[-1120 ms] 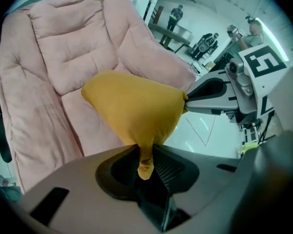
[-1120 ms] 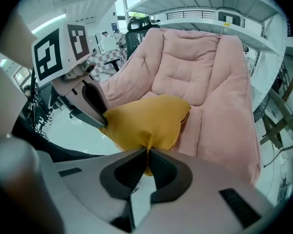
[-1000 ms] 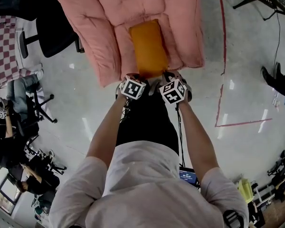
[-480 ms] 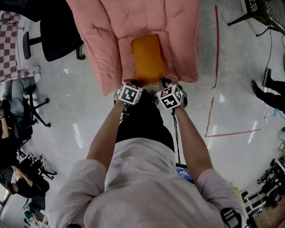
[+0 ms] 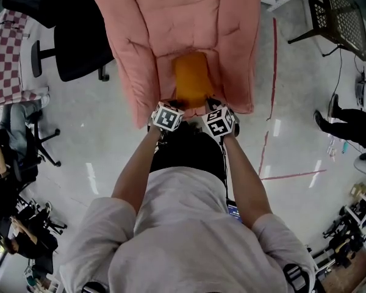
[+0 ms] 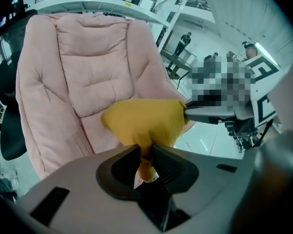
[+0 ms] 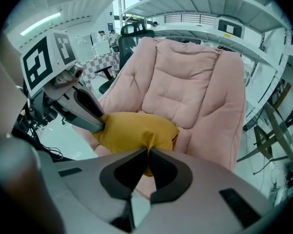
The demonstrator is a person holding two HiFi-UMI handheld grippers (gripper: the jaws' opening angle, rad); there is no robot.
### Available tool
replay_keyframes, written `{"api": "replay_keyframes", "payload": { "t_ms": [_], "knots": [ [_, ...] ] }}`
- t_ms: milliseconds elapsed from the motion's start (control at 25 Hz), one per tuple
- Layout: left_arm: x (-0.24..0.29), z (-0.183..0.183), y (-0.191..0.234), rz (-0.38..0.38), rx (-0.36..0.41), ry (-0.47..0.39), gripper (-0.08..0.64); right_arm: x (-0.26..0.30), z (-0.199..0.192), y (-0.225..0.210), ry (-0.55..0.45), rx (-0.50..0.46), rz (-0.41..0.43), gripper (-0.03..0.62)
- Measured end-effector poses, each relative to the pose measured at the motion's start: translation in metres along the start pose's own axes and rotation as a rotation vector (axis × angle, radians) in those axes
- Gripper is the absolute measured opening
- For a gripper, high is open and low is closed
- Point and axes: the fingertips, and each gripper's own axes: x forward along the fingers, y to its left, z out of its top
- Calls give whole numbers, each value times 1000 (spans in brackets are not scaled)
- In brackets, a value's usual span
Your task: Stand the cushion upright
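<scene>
1. Left gripper [image 6: 146,156]: jaws nearly closed, pinching a bunched corner of the yellow cushion [image 6: 142,122].
2. Right gripper [image 7: 147,156]: jaws almost together, clamped on the other near corner.
3. Cushion is just ahead of both claws, spanning between them.
4. Pink padded chair [image 5: 146,35] holds the cushion in its seat; its backrest is beyond.

Bright, even indoor light.
Head view: pale glare streaks on floor [image 5: 91,179] left and right of jaws; shadows soft.
Both gripper views: strong fisheye bend, black vignette at corners.
Foreground below jaws soft; cushion [image 6: 144,123] at jaws sharp.
Ceiling strip light [image 7: 39,23] glows up-left of right jaws.
</scene>
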Motion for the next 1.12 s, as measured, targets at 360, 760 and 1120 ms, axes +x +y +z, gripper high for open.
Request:
{"api": "replay_keyframes", "payload": {
  "t_ms": [360, 760, 1120],
  "knots": [
    [-12, 24, 22, 63, -13, -40, 94, 2, 33, -8, -38, -20, 10, 29],
    [-6, 56, 37, 94, -52, -39, 94, 16, 57, -33, -51, -56, 66, 29],
    [2, 88, 52, 124, -80, -29, 94, 32, 79, -58, -72, -97, 120, 29]
  ]
}}
